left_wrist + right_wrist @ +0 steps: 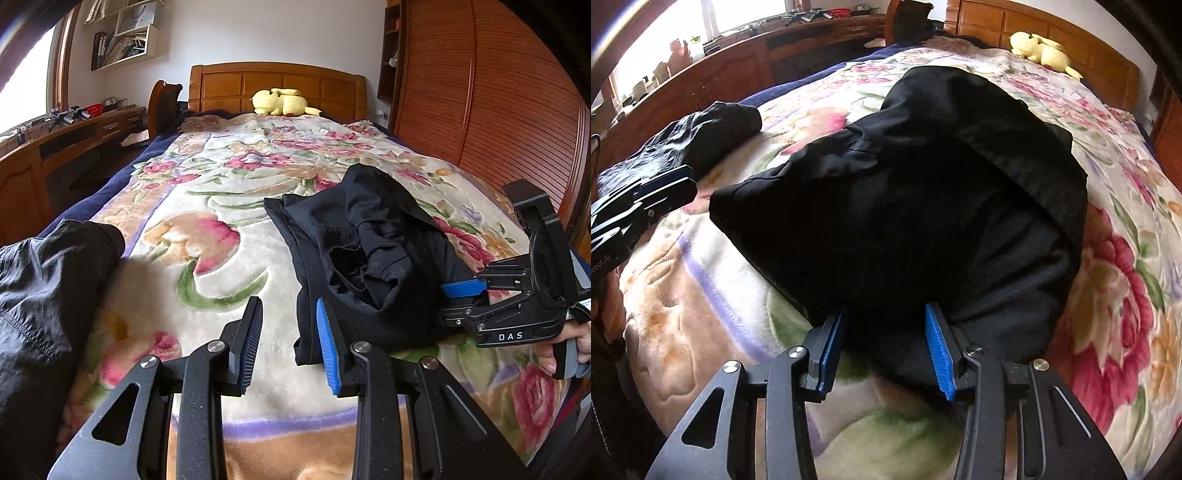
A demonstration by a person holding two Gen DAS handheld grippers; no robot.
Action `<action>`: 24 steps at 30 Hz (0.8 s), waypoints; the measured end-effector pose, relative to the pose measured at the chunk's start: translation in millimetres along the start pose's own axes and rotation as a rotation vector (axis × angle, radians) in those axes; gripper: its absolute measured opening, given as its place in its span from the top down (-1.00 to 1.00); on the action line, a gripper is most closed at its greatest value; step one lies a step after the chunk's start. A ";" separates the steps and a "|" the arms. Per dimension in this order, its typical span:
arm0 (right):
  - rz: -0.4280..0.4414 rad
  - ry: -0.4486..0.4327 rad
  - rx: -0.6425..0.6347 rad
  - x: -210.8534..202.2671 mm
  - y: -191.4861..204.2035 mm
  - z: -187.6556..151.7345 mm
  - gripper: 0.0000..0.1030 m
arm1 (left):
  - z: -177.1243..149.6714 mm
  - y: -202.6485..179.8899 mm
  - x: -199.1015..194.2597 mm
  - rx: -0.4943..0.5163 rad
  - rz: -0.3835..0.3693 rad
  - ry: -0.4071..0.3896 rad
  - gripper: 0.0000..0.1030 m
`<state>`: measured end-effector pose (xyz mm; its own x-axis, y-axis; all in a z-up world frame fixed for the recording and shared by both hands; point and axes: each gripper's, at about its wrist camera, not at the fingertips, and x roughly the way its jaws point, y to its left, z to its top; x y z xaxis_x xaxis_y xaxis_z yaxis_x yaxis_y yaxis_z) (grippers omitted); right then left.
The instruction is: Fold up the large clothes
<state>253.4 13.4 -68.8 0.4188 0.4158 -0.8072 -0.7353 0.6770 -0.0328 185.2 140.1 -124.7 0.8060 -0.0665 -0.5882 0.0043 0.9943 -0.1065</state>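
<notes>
Here, from my left wrist, my left tool hangs over the floral blanket, its ribbed blue pads apart with only blanket between them: released, gripping nothing. Just beside its right pad lies the black garment, a crumpled heap of soft matte cloth on the bed. My right tool comes in from the right edge, "DAS" in white letters on its black body (my hand wraps its handle), its blue finger against the heap. A shinier, crinkled black jacket lies at left. A yellow plush toy sits by the wooden headboard.

From my right wrist, my right tool straddles the near edge of the black garment; cloth lies between the parted pads, which do not visibly pinch it. The left tool shows at left, part of a word ending ".AI" legible on it.
</notes>
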 end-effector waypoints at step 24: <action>-0.122 -0.110 0.061 -63.4 -46.0 -57.9 0.08 | 17.0 -37.2 28.5 -0.052 -0.188 0.003 0.39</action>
<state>229.9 -79.3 -50.2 0.5613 0.3900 -0.7300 -0.6429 0.7609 -0.0879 218.1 102.6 -123.9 0.7922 -0.2508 -0.5563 0.1240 0.9588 -0.2556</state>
